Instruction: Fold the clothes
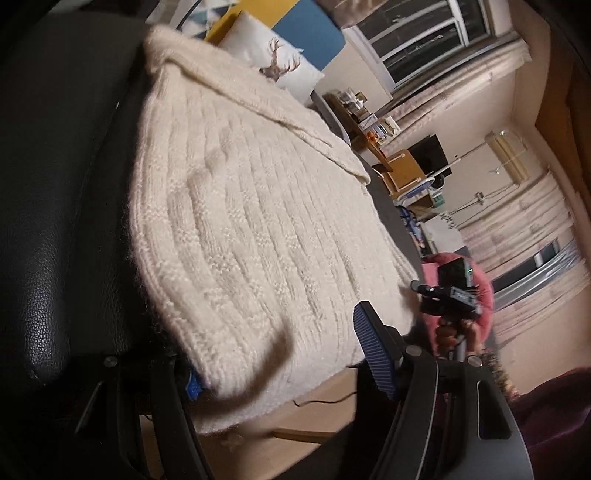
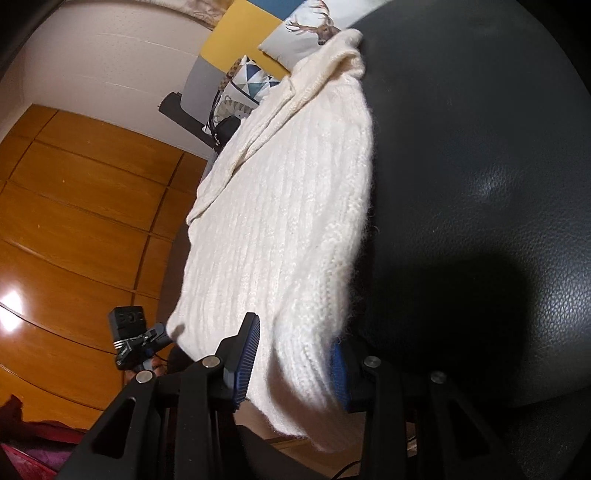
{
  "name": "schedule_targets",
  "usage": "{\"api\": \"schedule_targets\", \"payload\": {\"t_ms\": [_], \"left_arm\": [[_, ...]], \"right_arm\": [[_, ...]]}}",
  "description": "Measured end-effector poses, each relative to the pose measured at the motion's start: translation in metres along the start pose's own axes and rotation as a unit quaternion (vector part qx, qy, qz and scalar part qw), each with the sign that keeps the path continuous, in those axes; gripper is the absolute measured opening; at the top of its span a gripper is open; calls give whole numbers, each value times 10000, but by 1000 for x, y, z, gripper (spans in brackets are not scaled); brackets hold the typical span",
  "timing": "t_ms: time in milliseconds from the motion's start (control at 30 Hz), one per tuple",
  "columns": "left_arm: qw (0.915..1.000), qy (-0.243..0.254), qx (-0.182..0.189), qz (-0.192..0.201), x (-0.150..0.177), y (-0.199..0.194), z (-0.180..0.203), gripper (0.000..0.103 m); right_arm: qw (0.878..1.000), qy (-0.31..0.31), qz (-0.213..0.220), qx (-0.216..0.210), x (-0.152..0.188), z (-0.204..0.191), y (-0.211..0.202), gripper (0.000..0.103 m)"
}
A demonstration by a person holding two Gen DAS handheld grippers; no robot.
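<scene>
I have the cream sweater [image 1: 240, 221] folded on the black leather seat [image 1: 55, 221], its near hem overhanging the edge, where my left gripper [image 1: 284, 369] clamps one corner and my right gripper [image 2: 291, 365] clamps the other, blue pads [image 2: 245, 362] pressed into the knit on both sides.

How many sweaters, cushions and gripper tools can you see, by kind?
Cream knit sweater: 1
Cushions: 2, the deer-print cushion and the triangle-pattern cushion
Tools: 2, the left tool and the right tool
Total: 5
</scene>
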State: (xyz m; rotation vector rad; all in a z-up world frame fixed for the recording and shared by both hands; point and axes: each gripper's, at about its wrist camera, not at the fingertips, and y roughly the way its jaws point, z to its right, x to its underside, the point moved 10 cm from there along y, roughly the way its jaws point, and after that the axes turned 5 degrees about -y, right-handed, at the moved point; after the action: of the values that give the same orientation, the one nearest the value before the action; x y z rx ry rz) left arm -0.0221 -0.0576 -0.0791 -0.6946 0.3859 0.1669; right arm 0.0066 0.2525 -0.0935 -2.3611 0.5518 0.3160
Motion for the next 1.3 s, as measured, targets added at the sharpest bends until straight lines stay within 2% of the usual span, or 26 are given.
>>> {"api": "schedule_targets", "payload": {"t_ms": [67, 100, 133, 167, 200, 267, 333, 500, 700, 1033, 1200, 1300], "left_arm": [[9997, 89, -198, 76, 0, 1, -1, 63], [9995, 72, -287, 113, 0, 1, -4, 59], [9992, 54, -376, 151, -1, 1, -6, 45], [9989, -9, -446, 169, -1, 1, -11, 27], [9988, -151, -425, 172, -1, 1, -17, 22], [9983, -499, -240, 177, -2, 0, -27, 14], [9973, -697, -114, 186, -2, -1, -32, 11], [9986, -494, -126, 104, 1, 0, -27, 10], [9983, -588, 46, -26, 1, 3, -26, 10], [9987, -481, -134, 43, -1, -2, -20, 6], [9986, -435, 178, 250, -9, -20, -2, 6], [9983, -364, 304, 332, -10, -31, 4, 6]], "right_arm": [[9999, -109, 86, 85, 1, -1, -1, 36], [9997, -160, 115, 155, 1, -1, -1, 32], [9993, -218, 117, 266, 2, 0, -1, 23], [9988, -276, 120, 378, 2, 1, 0, 20], [9982, -334, 123, 489, 2, 2, 0, 14], [9982, -301, 134, 501, 2, 3, 0, 12], [9990, -168, 144, 393, 1, 6, 0, 11], [9996, 110, 208, 176, 1, 11, 1, 10], [9993, 282, 246, -23, 2, 13, 0, 10], [9984, 460, 308, -122, 0, 13, -4, 10], [9949, 730, 407, -563, -3, 0, -6, 10], [9960, 721, 275, -446, -4, -3, -5, 10]]}}
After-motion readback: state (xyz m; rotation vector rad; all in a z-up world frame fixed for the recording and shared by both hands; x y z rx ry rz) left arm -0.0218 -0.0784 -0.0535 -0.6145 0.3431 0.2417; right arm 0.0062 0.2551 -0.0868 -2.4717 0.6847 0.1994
